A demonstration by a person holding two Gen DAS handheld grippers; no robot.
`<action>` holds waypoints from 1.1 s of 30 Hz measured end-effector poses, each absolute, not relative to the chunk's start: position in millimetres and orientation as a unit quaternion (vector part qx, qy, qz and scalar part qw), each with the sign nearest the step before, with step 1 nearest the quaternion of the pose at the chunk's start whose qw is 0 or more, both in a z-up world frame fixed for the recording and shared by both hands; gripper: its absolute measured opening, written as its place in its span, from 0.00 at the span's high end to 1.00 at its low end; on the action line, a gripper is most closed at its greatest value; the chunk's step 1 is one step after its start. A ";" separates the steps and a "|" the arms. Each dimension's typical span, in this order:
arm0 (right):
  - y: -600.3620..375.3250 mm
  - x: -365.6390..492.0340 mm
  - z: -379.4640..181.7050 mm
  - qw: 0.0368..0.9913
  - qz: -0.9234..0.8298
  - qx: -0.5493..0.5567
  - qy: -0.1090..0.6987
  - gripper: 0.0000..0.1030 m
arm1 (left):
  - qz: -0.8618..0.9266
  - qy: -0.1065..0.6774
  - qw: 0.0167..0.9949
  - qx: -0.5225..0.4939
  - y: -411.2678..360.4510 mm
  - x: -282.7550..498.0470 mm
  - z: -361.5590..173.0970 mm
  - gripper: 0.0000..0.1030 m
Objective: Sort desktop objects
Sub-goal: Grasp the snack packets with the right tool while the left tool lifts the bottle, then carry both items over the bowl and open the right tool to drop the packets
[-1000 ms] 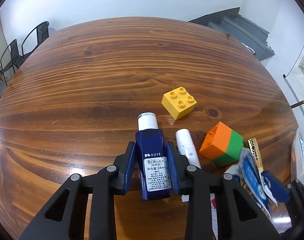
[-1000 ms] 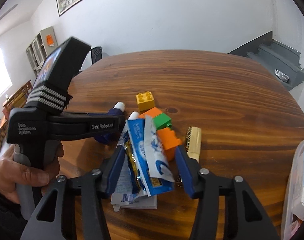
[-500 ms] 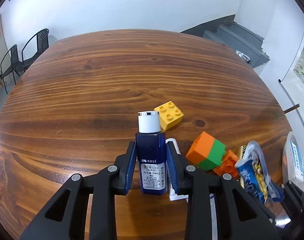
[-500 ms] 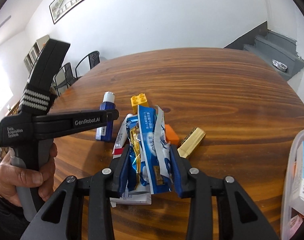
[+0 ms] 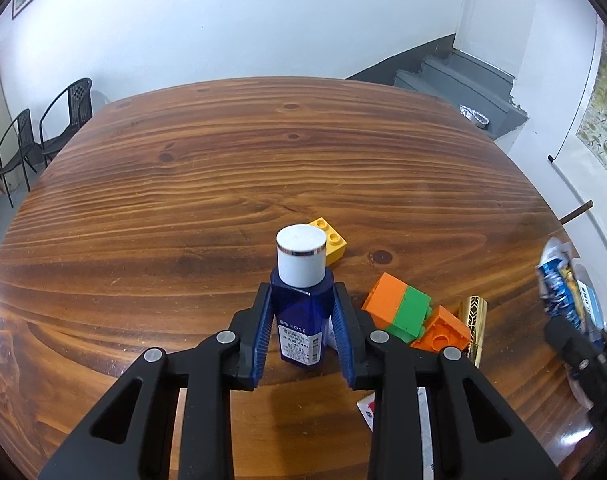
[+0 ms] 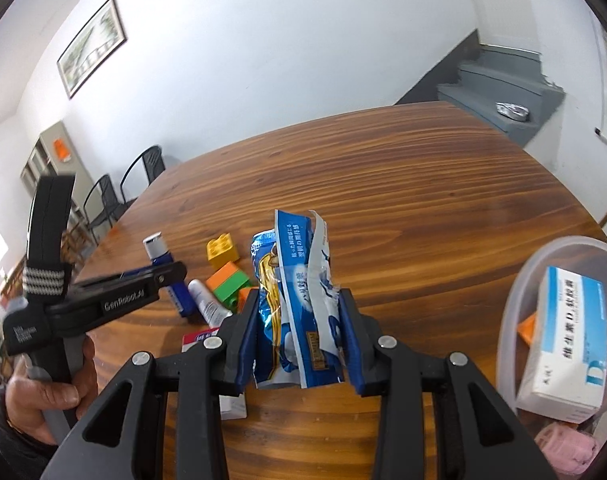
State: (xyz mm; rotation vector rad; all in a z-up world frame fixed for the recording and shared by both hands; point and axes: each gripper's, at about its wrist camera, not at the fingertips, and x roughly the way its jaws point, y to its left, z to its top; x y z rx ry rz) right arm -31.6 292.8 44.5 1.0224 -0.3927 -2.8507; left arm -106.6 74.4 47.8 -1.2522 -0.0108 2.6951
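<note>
My left gripper (image 5: 302,322) is shut on a dark blue bottle (image 5: 302,312) with a white cap, held upright just above the wooden table (image 5: 223,184). The right wrist view shows that bottle (image 6: 171,272) from the side in the left gripper (image 6: 155,280), which a hand (image 6: 47,392) holds. My right gripper (image 6: 299,336) is shut on crumpled blue and white packets (image 6: 299,300), lifted off the table. In the left wrist view those packets (image 5: 559,284) show at the far right.
Still on the table are a yellow brick (image 5: 330,242), an orange and green brick cluster (image 5: 411,316), a gold tube (image 5: 473,328), a white tube (image 6: 209,306) and a small white box (image 6: 207,340). A clear plastic bin (image 6: 519,300) with a medicine box (image 6: 567,344) stands right.
The left gripper lifted the blue bottle from lying to upright. The right gripper closed on the packets, raised them and carried them right toward the bin.
</note>
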 end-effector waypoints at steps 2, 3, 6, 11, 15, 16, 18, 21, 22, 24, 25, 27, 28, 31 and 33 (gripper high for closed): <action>298.6 -29.1 47.0 0.039 -0.933 0.331 -0.138 0.61 | 0.903 0.000 0.083 -0.422 75.3 -108.4 43.1 0.69; 301.7 -28.3 48.1 0.036 -0.933 0.329 -0.142 0.61 | 0.902 0.000 0.083 -0.423 75.6 -109.5 40.4 0.69; 306.8 -25.9 49.7 0.028 -0.933 0.325 -0.150 0.61 | 0.900 -0.001 0.080 -0.428 74.6 -113.3 29.4 0.69; 314.5 -21.4 53.9 0.020 -0.935 0.316 -0.159 0.61 | 0.900 -0.014 0.071 -0.431 68.3 -118.3 22.0 0.69; 325.0 -16.6 60.1 0.004 -0.936 0.304 -0.175 0.61 | 0.900 -0.020 0.077 -0.429 67.2 -117.7 22.5 0.74; 329.6 -14.6 62.1 -0.001 -0.936 0.301 -0.181 0.61 | 0.900 -0.018 0.077 -0.429 67.7 -117.4 22.4 0.74; 341.0 -12.0 63.9 -0.015 -0.935 0.294 -0.196 0.61 | 0.900 -0.015 0.077 -0.428 67.8 -117.5 22.2 0.74; 350.5 -9.1 63.6 -0.035 -0.935 0.288 -0.206 0.61 | 0.900 -0.011 0.077 -0.429 67.6 -118.7 21.9 0.74; 352.6 -8.3 63.6 -0.040 -0.934 0.287 -0.209 0.61 | 0.901 -0.008 0.077 -0.428 67.9 -118.8 21.9 0.74; 356.6 -6.3 64.7 -0.050 -0.932 0.287 -0.213 0.61 | 0.901 -0.007 0.077 -0.427 68.2 -118.9 20.6 0.72; 357.0 -5.4 65.1 -0.056 -0.932 0.288 -0.214 0.61 | 0.900 -0.005 0.074 -0.429 68.3 -119.0 19.2 0.72; 360.6 -2.2 67.2 -0.070 -0.930 0.288 -0.215 0.61 | 0.894 0.002 0.065 -0.443 68.0 -122.0 12.1 0.73; 365.7 -1.2 67.7 -0.079 -0.929 0.287 -0.217 0.61 | 0.896 -0.001 0.063 -0.440 66.8 -122.6 11.2 0.76; 377.9 3.9 69.3 -0.106 -0.925 0.286 -0.226 0.61 | 0.895 -0.021 0.068 -0.441 61.9 -121.6 15.5 0.77; 387.3 8.9 70.7 -0.126 -0.922 0.286 -0.230 0.61 | 0.899 -0.026 0.071 -0.432 62.1 -117.9 23.2 0.77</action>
